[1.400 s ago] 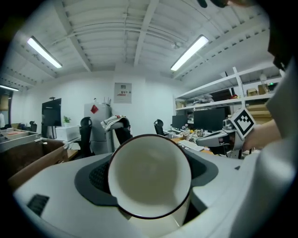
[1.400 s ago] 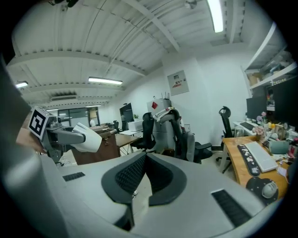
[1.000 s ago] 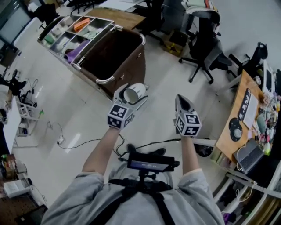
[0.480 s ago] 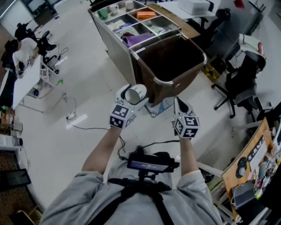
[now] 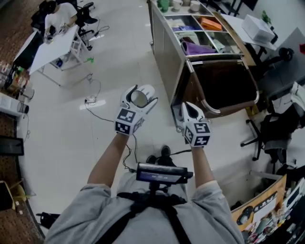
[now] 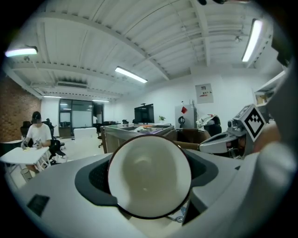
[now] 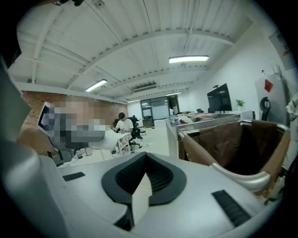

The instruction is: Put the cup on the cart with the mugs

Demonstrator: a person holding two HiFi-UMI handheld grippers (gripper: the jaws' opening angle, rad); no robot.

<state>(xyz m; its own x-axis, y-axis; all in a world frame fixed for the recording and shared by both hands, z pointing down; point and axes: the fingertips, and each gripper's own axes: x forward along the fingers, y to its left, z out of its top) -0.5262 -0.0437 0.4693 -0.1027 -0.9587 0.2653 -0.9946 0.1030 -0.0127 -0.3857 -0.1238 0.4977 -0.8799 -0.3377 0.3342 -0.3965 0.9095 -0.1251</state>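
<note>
Carry the cup [image 6: 149, 174] steadily past the brown bag [image 5: 224, 86] to the cart's [image 5: 165, 44] far end at the top edge, and lower it upright beside the mugs [image 5: 177, 4]. The left gripper [image 5: 138, 93], at head-view centre, clamps the cup between wide-spread jaws. The right gripper [image 5: 188, 107] is pressed together and empty. Count: one cup, one cart, apparently three mugs, two grippers.

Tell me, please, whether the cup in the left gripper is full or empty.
Empty: the left gripper view looks straight into the cup, showing only its bare white inside.
</note>
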